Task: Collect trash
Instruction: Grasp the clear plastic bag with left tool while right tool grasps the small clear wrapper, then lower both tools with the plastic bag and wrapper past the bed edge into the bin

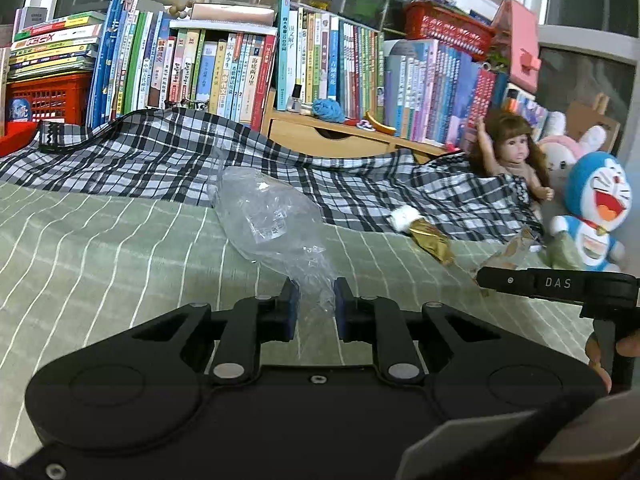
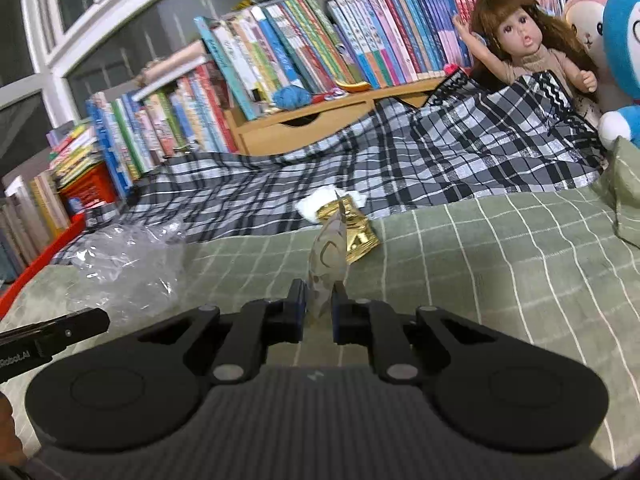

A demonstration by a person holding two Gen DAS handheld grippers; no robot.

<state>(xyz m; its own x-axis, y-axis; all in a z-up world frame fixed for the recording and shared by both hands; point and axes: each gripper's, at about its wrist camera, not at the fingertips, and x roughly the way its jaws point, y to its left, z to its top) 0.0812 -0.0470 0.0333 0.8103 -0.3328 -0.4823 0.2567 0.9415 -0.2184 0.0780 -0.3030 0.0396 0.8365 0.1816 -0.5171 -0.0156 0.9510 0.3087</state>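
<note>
While both pieces of trash are already caught, neither has gone anywhere for disposal. The crumpled clear plastic bag lies stretched over the green white-checked bedsheet, its near tail pinched between the blue-padded fingers of the left gripper. Just to its right, the pale patterned paper wrapper stands upright off the sheet, its lower end clamped between the fingers of the right gripper. Both pairs of fingers are drawn nearly together, each on its own scrap.

Beyond the wrapper a crumpled gold foil wrapper and a small white wad of tissue sit touching at the edge of the black-and-white plaid blanket, not yet gathered. Farther back are a long-haired doll, a blue cartoon plush toy, and rows of upright books along the window.

I judge this to be the lift-off step of the collecting. No bin or bag for the trash shows in either view, so the next move calls for carrying both scraps clear of the bed without loosening, the thin bag being likely to slip or drag, then returning for the foil and tissue.
</note>
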